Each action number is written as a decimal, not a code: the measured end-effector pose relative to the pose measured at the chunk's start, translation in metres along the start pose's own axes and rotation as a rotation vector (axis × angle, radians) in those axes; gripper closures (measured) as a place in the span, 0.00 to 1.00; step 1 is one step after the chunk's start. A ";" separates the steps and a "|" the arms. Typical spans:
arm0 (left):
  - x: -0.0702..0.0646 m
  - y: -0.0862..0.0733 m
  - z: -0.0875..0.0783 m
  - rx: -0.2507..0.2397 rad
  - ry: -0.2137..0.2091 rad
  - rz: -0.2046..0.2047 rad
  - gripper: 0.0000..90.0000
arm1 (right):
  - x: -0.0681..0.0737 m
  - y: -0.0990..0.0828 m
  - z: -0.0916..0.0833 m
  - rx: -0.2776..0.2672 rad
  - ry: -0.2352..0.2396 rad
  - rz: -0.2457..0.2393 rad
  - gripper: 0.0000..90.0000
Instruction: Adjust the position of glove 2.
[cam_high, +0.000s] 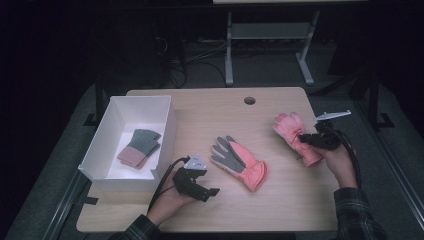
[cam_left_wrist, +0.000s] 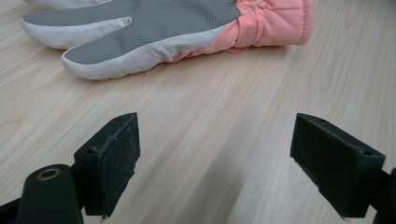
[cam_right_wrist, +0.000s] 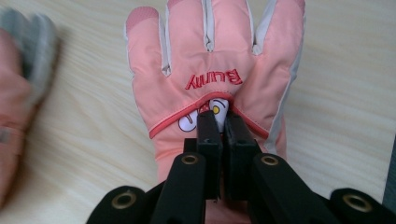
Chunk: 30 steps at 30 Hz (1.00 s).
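gloves: two pink, one palm-up mid-table (cam_high: 240, 162), one (cam_high: 295, 132) at right, pinched on its back by right gripper (cam_high: 306, 139) fingers | third, grey-pink pair (cam_high: 139, 148) in white box (cam_high: 167, 127) | left gripper (cam_high: 212, 192) fingers wide, nothing between | light wooden table (cam_high: 210, 107), one cable hole (cam_high: 249, 100) | dark room, grey carpet, metal frame behind

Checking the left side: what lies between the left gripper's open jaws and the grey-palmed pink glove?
Bare wooden table; in the left gripper view nothing sits between the left gripper and the grey-palmed pink glove.
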<state>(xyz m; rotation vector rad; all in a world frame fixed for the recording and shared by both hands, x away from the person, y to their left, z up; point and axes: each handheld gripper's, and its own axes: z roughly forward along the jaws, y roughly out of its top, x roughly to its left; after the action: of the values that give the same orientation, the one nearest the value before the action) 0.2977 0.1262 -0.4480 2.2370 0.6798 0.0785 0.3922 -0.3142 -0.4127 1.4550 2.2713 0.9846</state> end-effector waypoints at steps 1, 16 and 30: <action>0.000 0.000 0.000 -0.003 0.000 -0.003 0.17 | 0.002 0.003 -0.005 -0.010 0.005 0.000 0.97; 0.001 0.001 -0.001 -0.002 0.000 0.001 0.17 | 0.057 0.030 -0.027 -0.048 0.115 -0.074 0.96; 0.001 0.002 -0.001 0.000 0.000 0.007 0.17 | 0.123 0.048 -0.027 -0.053 0.200 -0.182 0.96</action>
<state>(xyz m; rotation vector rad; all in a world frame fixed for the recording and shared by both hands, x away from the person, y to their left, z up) 0.2989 0.1258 -0.4461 2.2393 0.6716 0.0824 0.3539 -0.2038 -0.3442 1.1496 2.4440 1.1681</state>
